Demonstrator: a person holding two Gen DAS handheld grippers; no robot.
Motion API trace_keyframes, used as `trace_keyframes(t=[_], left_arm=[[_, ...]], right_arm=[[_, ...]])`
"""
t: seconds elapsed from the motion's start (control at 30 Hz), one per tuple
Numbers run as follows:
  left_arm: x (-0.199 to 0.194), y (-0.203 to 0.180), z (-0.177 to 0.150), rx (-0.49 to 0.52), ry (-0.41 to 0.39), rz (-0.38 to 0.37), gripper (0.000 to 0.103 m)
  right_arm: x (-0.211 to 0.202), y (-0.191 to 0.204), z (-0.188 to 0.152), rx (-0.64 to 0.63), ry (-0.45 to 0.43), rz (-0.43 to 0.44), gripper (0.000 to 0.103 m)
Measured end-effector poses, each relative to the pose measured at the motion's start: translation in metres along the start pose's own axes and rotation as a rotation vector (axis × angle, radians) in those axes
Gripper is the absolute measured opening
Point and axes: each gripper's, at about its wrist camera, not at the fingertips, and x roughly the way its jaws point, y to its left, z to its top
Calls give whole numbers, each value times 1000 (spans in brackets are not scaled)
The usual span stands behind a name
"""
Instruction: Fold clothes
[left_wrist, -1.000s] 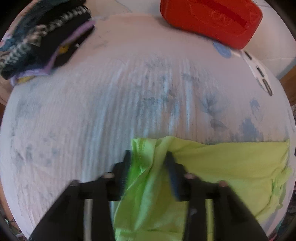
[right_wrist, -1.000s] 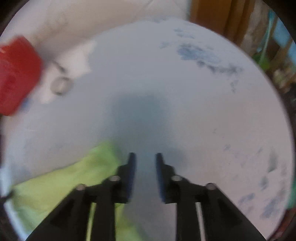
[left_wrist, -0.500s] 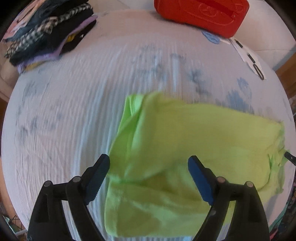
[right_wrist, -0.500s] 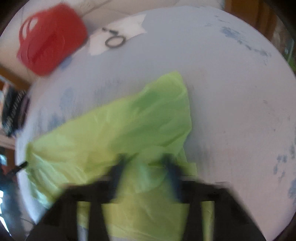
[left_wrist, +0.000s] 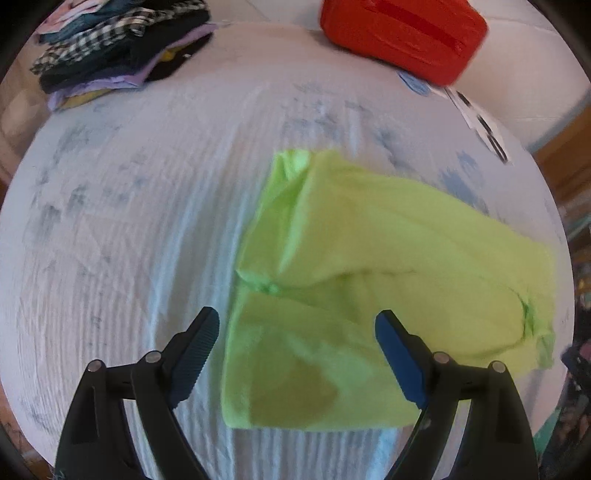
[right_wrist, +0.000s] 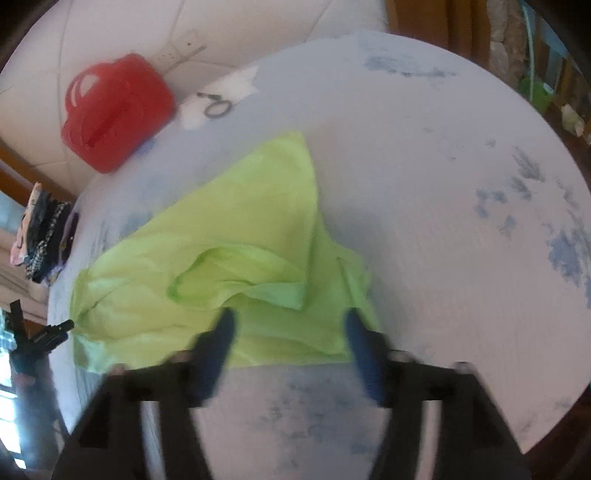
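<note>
A lime-green garment lies folded over itself on the pale blue patterned bedsheet. It also shows in the right wrist view, with a loose flap on top. My left gripper is open and empty, raised over the garment's near left part. My right gripper is open and empty, above the garment's near edge. Neither gripper touches the cloth.
A red plastic case sits at the far edge, also in the right wrist view. A pile of folded dark clothes lies at the far left. A white paper with scissors lies near the case.
Both grippers let go of the green garment, opened wide and drew back. The garment now lies folded on the sheet.
</note>
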Motion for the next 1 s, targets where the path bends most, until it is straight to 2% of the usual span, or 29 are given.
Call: trace_keyframes(t=[0.2, 0.3, 0.4, 0.47, 0.53, 0.57, 0.6, 0.63, 0.67, 0.7, 0.77, 0.87, 0.9, 1.0], left_arm=[[24, -20, -17, 78, 53, 57, 87], [27, -25, -24, 108, 19, 81, 89], [26, -28, -30, 125, -24, 92, 92], [25, -27, -32, 115, -33, 95, 93], [23, -26, -31, 87, -20, 97, 92], [22, -26, -31, 73, -14, 98, 91], [21, -25, -30, 60, -8, 100, 84], [14, -27, -32, 38, -18, 99, 78], [7, -30, -35, 15, -29, 98, 78], [0, -32, -37, -8, -41, 97, 78], [-16, -46, -43, -32, -91, 117, 78], [-25, -89, -53, -85, -132, 113, 78], [-27, -104, -56, -103, -145, 111, 78], [-22, -172, -77, -178, -190, 108, 78]], right_arm=[[49, 19, -9, -36, 64, -46, 69], [52, 22, -11, -22, 34, -70, 76], [53, 25, -14, -20, 19, -68, 90], [57, 31, -16, -50, 16, -86, 95], [65, 41, -16, -100, 62, -118, 103], [63, 39, -13, -102, 82, -110, 103], [59, 35, -10, -99, 101, -97, 103], [56, 31, -6, -96, 120, -84, 95], [53, 27, -2, -93, 140, -70, 88], [50, 23, 1, -90, 159, -57, 76], [22, 13, 12, -127, 107, -11, 75], [-15, -1, 38, -260, 12, 37, 75], [-14, -5, 47, -308, 14, 58, 70], [-6, -19, 74, -455, 35, 121, 38]])
